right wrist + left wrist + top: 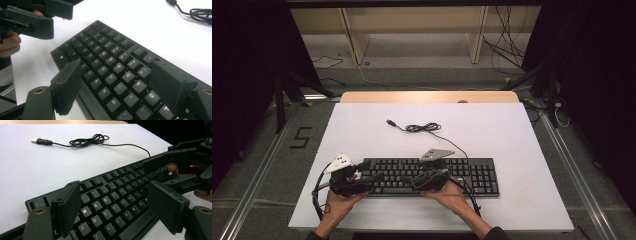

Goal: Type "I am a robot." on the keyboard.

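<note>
A black keyboard [432, 176] is seen lying flat near the front edge of the white worktop [512, 135], its cable [424, 128] trailing away in a loose coil to a plug resting on the worktop. The left gripper [112, 205] is held over the keyboard's left end, its fingers [66, 206] spread wide above the letter keys with nothing grasped. The right gripper [117, 87] is held over the middle keys, its fingers [67, 85] likewise released, and no key is pressed by either pair.
</note>
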{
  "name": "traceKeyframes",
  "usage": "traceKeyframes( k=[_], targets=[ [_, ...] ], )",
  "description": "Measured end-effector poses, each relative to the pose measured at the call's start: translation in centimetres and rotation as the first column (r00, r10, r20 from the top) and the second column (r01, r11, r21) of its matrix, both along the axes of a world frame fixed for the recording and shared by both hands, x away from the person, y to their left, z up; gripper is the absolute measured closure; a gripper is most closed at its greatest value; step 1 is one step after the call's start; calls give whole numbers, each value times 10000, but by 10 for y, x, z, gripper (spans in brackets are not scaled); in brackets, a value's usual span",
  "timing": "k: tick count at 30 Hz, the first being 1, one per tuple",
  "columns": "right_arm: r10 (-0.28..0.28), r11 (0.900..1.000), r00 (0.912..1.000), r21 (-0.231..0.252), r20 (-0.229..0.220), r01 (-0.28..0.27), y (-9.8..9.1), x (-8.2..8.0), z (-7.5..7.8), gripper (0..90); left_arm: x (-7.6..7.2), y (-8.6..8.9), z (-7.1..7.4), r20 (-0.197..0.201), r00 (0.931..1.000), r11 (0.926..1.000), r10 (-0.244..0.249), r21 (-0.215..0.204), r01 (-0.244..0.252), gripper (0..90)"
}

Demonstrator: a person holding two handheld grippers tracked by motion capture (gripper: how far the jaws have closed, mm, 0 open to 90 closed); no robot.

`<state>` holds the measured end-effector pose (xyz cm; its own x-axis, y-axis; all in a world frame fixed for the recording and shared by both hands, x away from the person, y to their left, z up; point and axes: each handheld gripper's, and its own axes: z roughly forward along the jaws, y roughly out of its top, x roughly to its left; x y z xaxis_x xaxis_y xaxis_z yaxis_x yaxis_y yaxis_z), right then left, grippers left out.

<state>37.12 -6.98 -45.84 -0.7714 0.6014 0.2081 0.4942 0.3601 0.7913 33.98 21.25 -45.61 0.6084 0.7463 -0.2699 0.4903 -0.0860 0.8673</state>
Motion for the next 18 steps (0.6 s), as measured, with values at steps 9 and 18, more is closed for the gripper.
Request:
traceKeyframes(
  k=[9,18],
  targets=[
    [-184,9998,9998,-5,42,184,-4,3,2,268,0,0,0,1,10000,10000,-2,3,2,265],
    [-514,9986,9986,-79,134,516,-8,7,3,348,0,0,0,14,10000,10000,-5,4,5,265]
  ],
)
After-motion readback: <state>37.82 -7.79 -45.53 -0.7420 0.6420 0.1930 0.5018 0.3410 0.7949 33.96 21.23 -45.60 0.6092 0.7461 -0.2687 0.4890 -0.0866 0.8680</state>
